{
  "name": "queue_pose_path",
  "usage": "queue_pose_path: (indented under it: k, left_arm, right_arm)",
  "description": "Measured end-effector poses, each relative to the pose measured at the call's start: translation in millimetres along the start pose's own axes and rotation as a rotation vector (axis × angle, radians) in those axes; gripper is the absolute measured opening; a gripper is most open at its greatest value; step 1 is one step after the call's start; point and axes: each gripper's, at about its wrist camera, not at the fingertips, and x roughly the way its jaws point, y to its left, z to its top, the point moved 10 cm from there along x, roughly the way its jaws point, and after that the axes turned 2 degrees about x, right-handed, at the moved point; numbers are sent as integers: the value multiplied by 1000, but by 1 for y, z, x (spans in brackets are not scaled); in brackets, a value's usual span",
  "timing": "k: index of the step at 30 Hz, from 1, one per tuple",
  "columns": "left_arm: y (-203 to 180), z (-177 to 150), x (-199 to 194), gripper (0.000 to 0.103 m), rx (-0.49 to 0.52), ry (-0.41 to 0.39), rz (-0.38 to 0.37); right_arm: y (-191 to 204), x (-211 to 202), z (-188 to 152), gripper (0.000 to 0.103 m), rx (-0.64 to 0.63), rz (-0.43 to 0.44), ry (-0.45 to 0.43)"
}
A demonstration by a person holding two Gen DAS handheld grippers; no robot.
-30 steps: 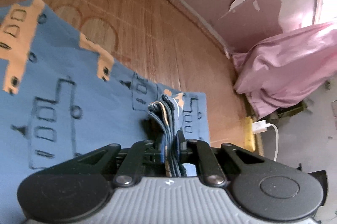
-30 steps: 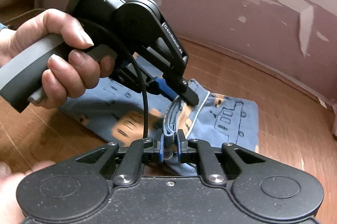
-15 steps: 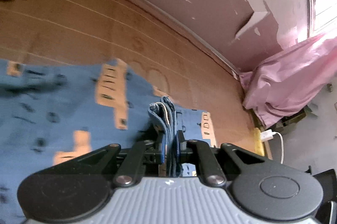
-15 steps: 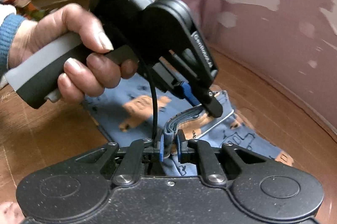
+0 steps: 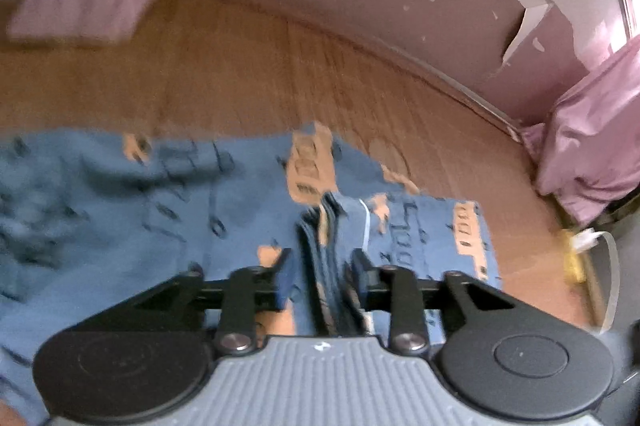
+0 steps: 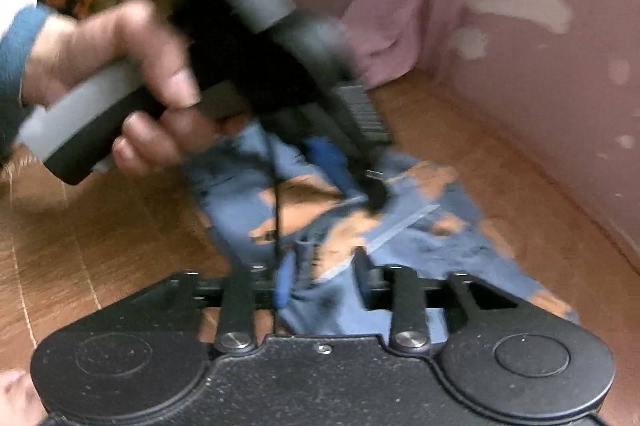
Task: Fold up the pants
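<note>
Nearest, the left gripper (image 5: 322,276) and right gripper (image 6: 322,276) both stand with jaws apart around bunched edges of the blue printed pants (image 5: 168,210), which lie on the wooden floor (image 5: 248,74). A fold looks just laid; next, withdraw cleanly without dragging cloth.

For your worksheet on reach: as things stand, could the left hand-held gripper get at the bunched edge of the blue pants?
Probably yes. The left hand-held gripper stands open, with the pants' bunched edge lying between its fingers and nothing visible in the way.
</note>
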Motion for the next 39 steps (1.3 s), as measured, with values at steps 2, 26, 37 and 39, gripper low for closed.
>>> queue_pose_path:
  k: [2,26,37,39]
  left_arm:
    - [-8,5,-13,41,69,-72,43]
    - [-39,-22,-3,56,127,-80,-80]
    - [-20,-49,-18,57,124,-100,42]
    - [-16,-52,-25,60,101,-115,73]
  right_arm:
    - [-30,-14,-6,80,14,-124,-35]
    - [-143,-15,-72,27,438,-106,13]
    - [-106,-28,-99,36,265,-241,39]
    - [-109,-30,-98,37,290,-236,47]
